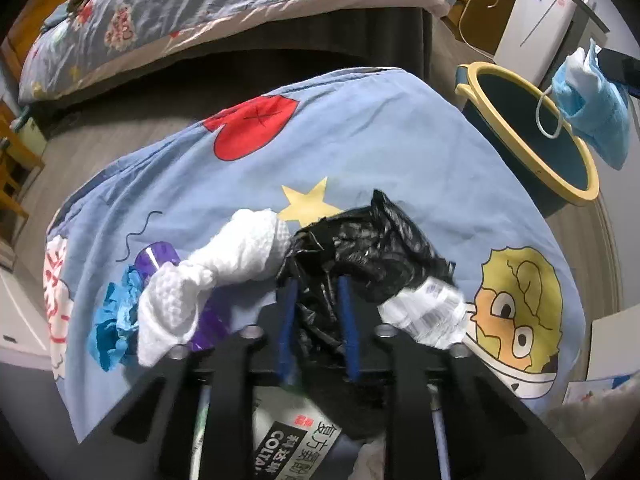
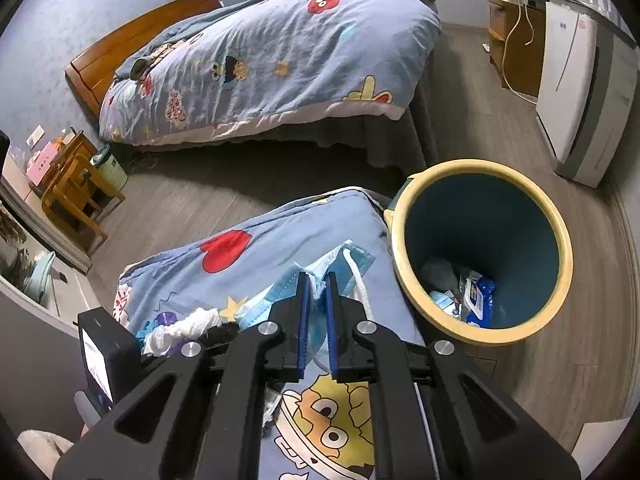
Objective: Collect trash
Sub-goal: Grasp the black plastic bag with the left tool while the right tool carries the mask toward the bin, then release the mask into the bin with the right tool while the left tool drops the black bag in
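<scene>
Bedroom, trash pickup in progress: the left gripper (image 1: 316, 320) has its blue pads clamped on a crumpled black plastic bag (image 1: 372, 248), which lies on a blue cartoon-print cloth (image 1: 360, 144) spread over a low surface next to the bin. The right gripper (image 2: 316, 312) is pinched tight on a light-blue face mask (image 2: 276, 292); in the left wrist view the mask (image 1: 592, 108) hangs in the air just above the rim of the trash bin (image 1: 576, 152), ear loop dangling over the opening. The bin, teal w/ a yellow rim (image 2: 560, 236), stands on the grey wood floor touching the cloth's edge; inside, at the bottom, a blue wipes packet (image 2: 478, 296) and other scraps, too small to tell apart. Rel. to the bin, on the cloth: the black bag is nearest of the pile, w/ a clear crinkled wrapper (image 1: 432, 312) touching it on the bin side; a twisted white paper towel (image 1: 224, 268) lies beyond the bag, away from the bin; farther still from the bin, a purple wrapper (image 1: 158, 260) and a scrap of bright blue material (image 1: 112, 320), both partly under the towel. A printed box w/ Chinese text (image 1: 296, 440) shows below the left gripper, mostly hidden. Beyond the bin, a bed w/ a matching cartoon duvet (image 2: 280, 64); a white appliance (image 2: 568, 88) stands past the bin by the wall.
</scene>
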### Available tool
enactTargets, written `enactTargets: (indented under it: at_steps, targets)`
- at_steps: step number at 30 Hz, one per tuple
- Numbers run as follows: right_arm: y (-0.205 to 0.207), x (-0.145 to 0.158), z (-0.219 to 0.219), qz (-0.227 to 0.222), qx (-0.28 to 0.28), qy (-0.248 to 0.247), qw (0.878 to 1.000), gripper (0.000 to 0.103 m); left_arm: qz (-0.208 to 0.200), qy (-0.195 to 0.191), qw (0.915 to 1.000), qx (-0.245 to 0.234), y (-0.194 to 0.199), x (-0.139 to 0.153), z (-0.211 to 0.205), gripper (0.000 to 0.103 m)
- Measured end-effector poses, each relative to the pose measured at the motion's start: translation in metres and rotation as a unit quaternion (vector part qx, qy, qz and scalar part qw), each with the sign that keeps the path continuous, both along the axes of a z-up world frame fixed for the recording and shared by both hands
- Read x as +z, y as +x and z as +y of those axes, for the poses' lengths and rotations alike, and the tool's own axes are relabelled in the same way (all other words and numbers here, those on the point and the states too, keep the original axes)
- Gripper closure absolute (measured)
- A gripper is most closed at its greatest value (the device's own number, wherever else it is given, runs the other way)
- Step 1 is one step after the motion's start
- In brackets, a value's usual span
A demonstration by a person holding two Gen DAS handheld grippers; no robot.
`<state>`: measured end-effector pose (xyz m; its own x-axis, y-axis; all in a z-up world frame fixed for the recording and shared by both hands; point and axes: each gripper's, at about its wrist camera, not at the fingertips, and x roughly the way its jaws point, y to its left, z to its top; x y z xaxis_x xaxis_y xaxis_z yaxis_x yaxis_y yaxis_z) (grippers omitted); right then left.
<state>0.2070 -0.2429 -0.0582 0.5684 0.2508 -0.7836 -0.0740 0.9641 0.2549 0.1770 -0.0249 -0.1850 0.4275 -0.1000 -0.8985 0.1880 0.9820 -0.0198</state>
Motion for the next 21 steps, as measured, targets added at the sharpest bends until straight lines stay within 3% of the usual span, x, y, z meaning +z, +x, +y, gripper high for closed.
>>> enactTargets:
  at_steps: [11,16,21]
  targets:
    - [-0.003,0.013,-0.007,-0.021,-0.008,0.003,1.0,0.096,-0.073,-0.019,0.997,-0.02,-0.008,0.044,-0.008,0.09]
    - [-0.003,0.024,-0.016,-0.033,-0.015,0.007,0.999,0.096,-0.11,-0.009,0.993,-0.042,-0.012,0.066,-0.019,0.09]
    - [0.004,0.046,-0.042,-0.067,-0.038,-0.015,0.997,0.096,-0.14,-0.011,0.9883,-0.06,-0.015,0.087,-0.03,0.09]
